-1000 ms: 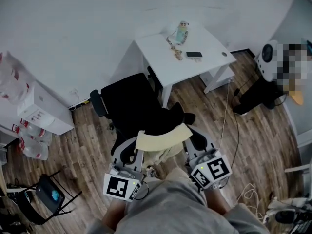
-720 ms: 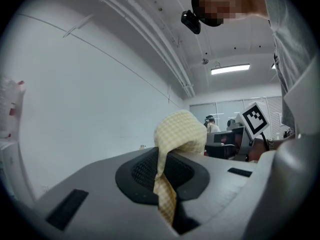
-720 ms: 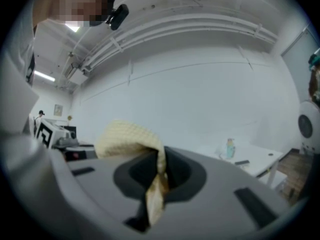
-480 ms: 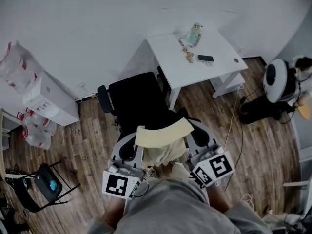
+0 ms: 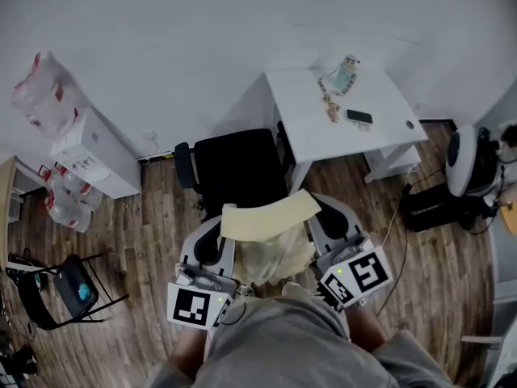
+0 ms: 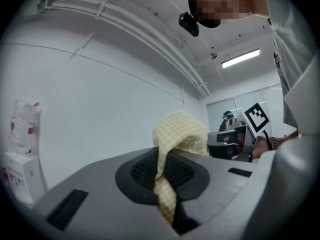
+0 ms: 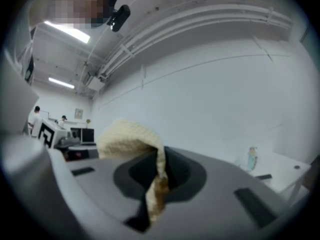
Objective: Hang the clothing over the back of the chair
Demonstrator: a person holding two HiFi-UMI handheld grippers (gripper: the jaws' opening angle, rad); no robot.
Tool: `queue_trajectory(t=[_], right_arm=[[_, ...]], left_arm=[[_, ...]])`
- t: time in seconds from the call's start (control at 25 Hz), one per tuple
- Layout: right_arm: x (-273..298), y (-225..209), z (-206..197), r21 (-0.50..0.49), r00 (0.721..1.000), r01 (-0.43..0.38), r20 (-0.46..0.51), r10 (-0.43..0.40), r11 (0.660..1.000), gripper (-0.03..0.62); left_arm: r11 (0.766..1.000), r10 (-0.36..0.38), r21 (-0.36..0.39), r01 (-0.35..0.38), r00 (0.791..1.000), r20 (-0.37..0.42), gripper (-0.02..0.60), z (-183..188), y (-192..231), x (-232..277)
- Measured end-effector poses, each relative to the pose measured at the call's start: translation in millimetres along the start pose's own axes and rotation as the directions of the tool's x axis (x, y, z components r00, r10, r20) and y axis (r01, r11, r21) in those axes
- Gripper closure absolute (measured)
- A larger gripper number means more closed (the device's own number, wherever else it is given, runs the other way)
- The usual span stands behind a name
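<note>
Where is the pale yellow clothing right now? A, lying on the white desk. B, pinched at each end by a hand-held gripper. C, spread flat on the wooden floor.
B: the left hand-held gripper and the right hand-held gripper each have their jaws shut on the yellow clothing. In the head view it spans between them, near the black chair.

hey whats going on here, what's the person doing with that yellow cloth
A person is holding a pale yellow piece of clothing spread between two tools. The left hand-held gripper and the right hand-held gripper are each shut on one side of it. The clothing is held up over the near side of the black office chair. Whether it already touches the chair's back can't be told from here.
</note>
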State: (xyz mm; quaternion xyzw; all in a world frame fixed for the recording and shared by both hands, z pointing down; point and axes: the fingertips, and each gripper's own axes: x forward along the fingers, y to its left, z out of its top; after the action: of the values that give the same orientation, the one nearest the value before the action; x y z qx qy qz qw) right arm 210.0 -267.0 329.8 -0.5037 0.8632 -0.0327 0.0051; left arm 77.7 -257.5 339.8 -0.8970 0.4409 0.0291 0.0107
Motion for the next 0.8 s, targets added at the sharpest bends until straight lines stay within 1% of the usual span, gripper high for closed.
queue_trajectory(t=[0.2, 0.4, 0.8], right_arm=[[14, -4, 20, -0.042, 0.998, -0.045, 0.03, 0.046, 0.998, 0.553], [28, -7, 44, -0.086, 0.994, -0.081, 0.071, 0.087, 0.993, 0.553], [53, -15, 81, -0.15, 0.982, -0.118, 0.129, 0.138, 0.982, 0.553]], left_arm=[[0.999, 0.038, 0.008, -0.038, 0.999, 0.008, 0.552, 16, 8, 8], [0.996, 0.059, 0.057, -0.062, 0.997, 0.044, 0.552, 38, 16, 18], [0.991, 0.078, 0.101, -0.088, 0.992, 0.102, 0.552, 71, 30, 38]])
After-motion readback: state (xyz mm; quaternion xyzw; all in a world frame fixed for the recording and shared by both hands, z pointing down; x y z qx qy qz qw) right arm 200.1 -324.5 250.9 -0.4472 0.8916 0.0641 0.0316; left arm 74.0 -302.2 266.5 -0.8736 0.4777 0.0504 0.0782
